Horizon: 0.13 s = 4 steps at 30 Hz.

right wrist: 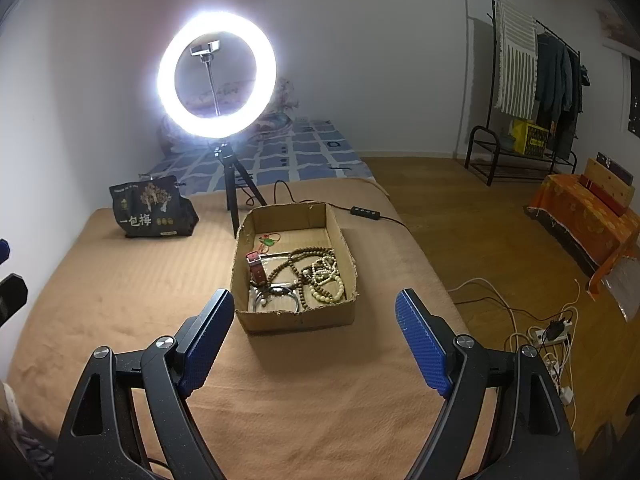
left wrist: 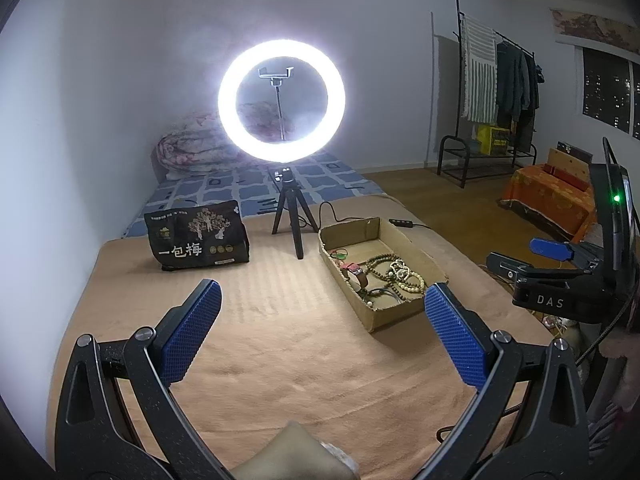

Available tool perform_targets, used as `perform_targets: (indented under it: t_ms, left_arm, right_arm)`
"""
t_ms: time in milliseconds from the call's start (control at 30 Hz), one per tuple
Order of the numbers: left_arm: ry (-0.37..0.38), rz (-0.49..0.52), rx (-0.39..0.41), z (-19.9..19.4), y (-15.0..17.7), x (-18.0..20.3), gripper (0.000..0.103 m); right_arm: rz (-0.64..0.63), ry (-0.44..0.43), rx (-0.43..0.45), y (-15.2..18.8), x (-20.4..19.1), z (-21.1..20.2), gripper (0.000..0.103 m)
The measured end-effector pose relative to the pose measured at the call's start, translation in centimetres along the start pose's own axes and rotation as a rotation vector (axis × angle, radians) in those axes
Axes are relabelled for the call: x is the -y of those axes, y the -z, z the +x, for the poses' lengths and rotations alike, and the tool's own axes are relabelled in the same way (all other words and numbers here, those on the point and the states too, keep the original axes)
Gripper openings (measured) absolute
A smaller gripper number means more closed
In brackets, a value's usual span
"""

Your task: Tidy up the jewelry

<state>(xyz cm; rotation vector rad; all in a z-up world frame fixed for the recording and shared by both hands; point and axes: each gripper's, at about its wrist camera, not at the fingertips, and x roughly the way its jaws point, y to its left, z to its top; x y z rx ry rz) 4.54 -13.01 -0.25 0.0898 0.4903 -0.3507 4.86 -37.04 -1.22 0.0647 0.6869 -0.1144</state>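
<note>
Cardboard box [right wrist: 294, 318] (beads [right wrist: 320, 270] inside)

Left gripper [left wrist: 322, 306]: black angular arms, silver round screws, blue textured fingers [left wrist: 192, 330]. Right gripper [right wrist: 314, 316]: same black arms, silver screws, blue dimpled fingers [right wrist: 420, 346]; white "DAS" lettering, green indicator light, black cable on body.

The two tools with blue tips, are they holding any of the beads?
No. The left tool and right tool are both open and empty; the beads lie in the cardboard box.
</note>
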Motion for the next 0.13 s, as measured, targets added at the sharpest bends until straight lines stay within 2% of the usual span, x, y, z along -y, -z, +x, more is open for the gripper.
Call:
perform_targets:
  t_ms: [133]
  left_arm:
    - [-0.020,0.002,0.006,0.10,0.02,-0.48,0.103]
  right_arm:
    - [-0.002,0.000,-0.002,0.03,-0.05,0.05,0.083]
